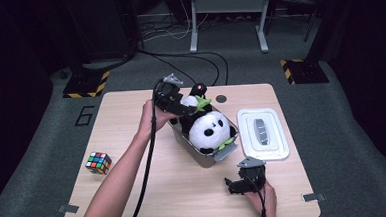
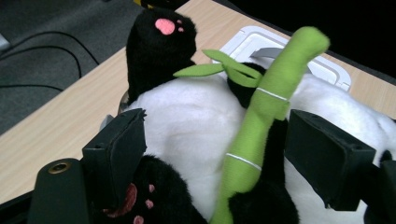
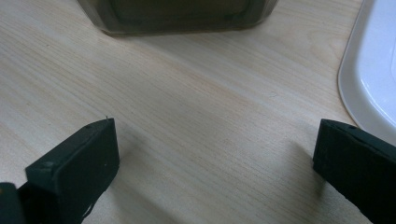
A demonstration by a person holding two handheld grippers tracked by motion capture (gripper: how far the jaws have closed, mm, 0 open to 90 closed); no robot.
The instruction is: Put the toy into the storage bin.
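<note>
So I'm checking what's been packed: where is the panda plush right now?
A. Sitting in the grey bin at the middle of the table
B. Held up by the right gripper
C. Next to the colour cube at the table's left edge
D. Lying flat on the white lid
A: the panda plush sits inside the grey bin, apart from the white lid.

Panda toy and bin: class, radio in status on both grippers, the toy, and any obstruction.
Left gripper open, jaws astride panda toy in bin. Right gripper open over bare table. Lid lies beside bin; nothing in the way.
</note>
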